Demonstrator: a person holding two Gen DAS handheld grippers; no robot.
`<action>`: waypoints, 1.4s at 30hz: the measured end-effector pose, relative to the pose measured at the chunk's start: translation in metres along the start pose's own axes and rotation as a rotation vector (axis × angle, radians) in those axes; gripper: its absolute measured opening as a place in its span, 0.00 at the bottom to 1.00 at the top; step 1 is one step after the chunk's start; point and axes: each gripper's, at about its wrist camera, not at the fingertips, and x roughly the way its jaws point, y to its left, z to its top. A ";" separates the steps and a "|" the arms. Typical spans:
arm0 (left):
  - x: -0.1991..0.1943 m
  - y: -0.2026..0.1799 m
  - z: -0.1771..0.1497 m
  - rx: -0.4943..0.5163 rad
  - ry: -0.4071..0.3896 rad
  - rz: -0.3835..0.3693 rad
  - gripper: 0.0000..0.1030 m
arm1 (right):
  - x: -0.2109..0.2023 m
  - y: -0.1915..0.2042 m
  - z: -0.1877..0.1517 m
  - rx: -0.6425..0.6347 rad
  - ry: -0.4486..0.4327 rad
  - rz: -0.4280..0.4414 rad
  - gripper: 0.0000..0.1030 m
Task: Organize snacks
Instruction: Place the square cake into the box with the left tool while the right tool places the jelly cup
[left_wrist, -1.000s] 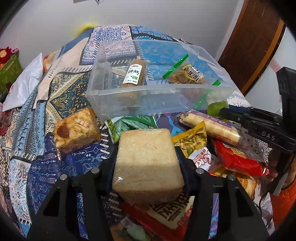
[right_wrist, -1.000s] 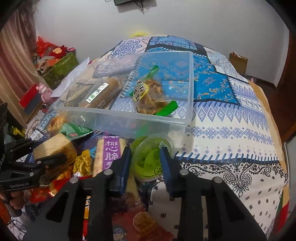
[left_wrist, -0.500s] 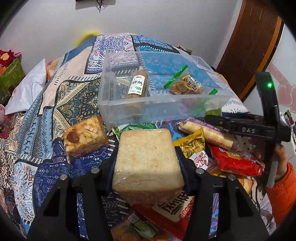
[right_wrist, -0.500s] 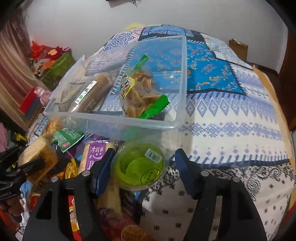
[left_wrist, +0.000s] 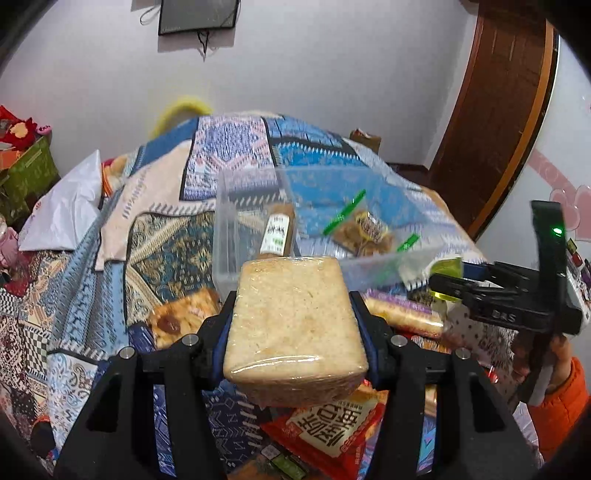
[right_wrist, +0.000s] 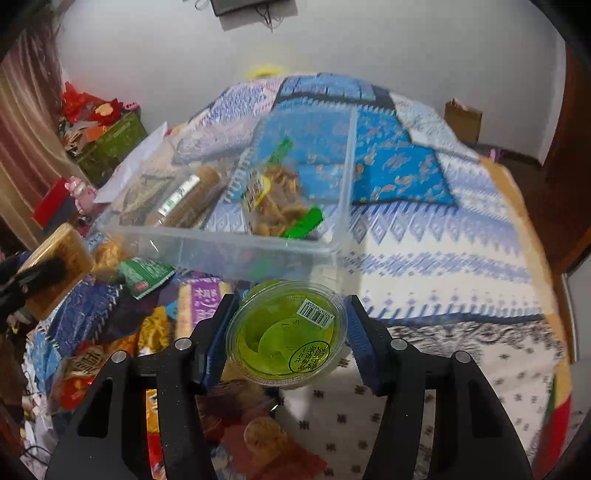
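The wrapped rice cake block, pale, grainy and rectangular under clear film, sits squarely between the fingers of the left gripper; its two flat sides are pressed by the blue pads, so the fingers are clenched on it and it is raised above the snack pile. In the right wrist view the same block shows at the far left, golden-brown, lifted beside the bin's near left corner.

The green jelly cup, round, clear plastic with a barcode sticker on its lid, lies between the fingers of the right gripper. The fingers stand fairly wide and meet the cup's rim on both sides, grasping it, with the cup tilted toward the camera just in front of the near wall of the clear plastic bin. In the left wrist view the right gripper shows from the side with the cup's green edge at its tip.

The bin rests on the patterned bedspread and holds a brown stick pack with a white label on the left and a bag of fried twists with green ends on the right. Near the bin lie loose packets: a purple-wrapped roll, a nut brittle square and a red packet.
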 end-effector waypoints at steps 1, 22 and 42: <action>-0.002 0.000 0.004 0.000 -0.010 0.001 0.54 | -0.006 0.001 0.002 -0.005 -0.016 -0.002 0.53; 0.055 -0.001 0.054 0.005 -0.024 0.023 0.54 | 0.024 0.044 0.064 -0.104 -0.082 0.023 0.53; 0.122 0.007 0.059 0.011 0.075 0.025 0.54 | 0.067 0.043 0.076 -0.175 0.026 0.016 0.59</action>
